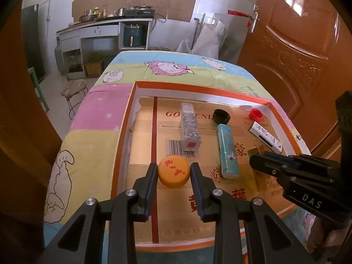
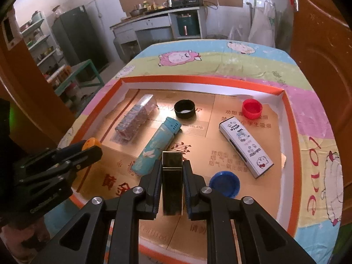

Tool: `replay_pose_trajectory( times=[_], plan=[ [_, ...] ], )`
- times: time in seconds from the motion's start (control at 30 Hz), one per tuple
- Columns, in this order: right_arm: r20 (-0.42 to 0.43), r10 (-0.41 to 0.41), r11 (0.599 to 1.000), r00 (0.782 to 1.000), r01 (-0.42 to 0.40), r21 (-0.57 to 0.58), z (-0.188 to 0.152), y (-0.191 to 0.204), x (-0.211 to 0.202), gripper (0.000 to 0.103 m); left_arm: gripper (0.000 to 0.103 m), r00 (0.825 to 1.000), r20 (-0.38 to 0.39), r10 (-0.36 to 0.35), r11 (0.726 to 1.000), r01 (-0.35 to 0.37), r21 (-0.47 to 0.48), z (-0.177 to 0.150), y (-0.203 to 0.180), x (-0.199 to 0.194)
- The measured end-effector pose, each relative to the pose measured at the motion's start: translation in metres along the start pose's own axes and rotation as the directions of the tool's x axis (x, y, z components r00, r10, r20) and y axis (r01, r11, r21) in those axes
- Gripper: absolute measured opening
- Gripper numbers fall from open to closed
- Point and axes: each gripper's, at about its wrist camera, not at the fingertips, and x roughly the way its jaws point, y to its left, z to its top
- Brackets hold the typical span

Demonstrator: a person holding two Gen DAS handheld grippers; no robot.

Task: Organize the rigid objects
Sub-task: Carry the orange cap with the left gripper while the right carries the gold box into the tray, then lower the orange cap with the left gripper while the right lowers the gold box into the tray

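- Here, through my left wrist camera, the left gripper (image 1: 174,173) is clamped on the orange cap (image 1: 173,171), held over the near part of the tray (image 1: 198,87); the right gripper (image 1: 253,162) comes in from the right edge, near the teal lighter (image 1: 226,151).
- Through my right wrist camera, the right gripper (image 2: 172,171) has its fingers pressed on the gold box (image 2: 172,182), over the tray floor beside the blue cap (image 2: 224,183) and white box (image 2: 245,148).

"DAS" is printed in pale letters on the black body of the right hand-held gripper (image 1: 261,165). "HELLO KITTY" stands on the white rectangular lighter (image 2: 246,148). "CO., LTD." and partly hidden "GO…ENL" appear on the flat tan cardboard lining (image 2: 198,129).
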Motion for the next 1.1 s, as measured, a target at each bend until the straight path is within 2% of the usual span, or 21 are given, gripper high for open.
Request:
replay_pose_trajectory(
  times=[0.87, 1.1],
  plan=[
    [-0.004, -0.014, 1.0, 1.0, 0.014, 0.005, 0.0, -0.003, 0.011, 0.019, 0.031, 0.998, -0.016, 0.053, 0.998, -0.052, 0.044, -0.001, -0.003, 0.02],
    [-0.003, -0.012, 1.0, 1.0, 0.012, 0.007, 0.0, -0.003, 0.011, 0.02, 0.034, 0.999, -0.012, 0.044, 0.998, -0.043, 0.049, -0.001, -0.004, 0.019]
  ],
)
